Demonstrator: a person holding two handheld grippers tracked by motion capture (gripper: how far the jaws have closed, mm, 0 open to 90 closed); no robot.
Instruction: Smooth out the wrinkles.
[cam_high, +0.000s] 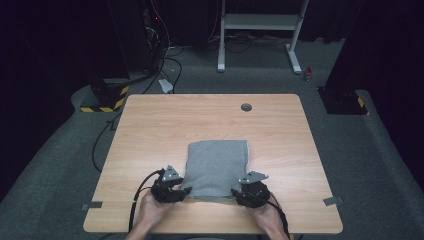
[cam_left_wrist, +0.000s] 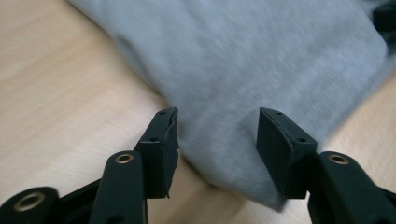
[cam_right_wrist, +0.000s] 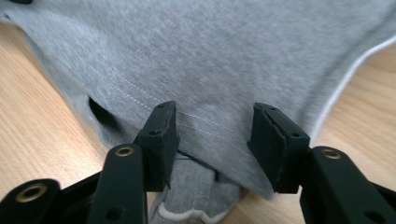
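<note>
Both your left gripper and right gripper sit wide open, gripping nothing, folded grey cloth corners between jaws; closing shallow pinches one layer, unfolding it.

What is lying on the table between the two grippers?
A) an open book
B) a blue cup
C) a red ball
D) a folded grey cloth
D: a folded grey cloth lies on the wooden table, with the left gripper at its near left corner and the right gripper at its near right corner, the jaws of both standing open.
</note>
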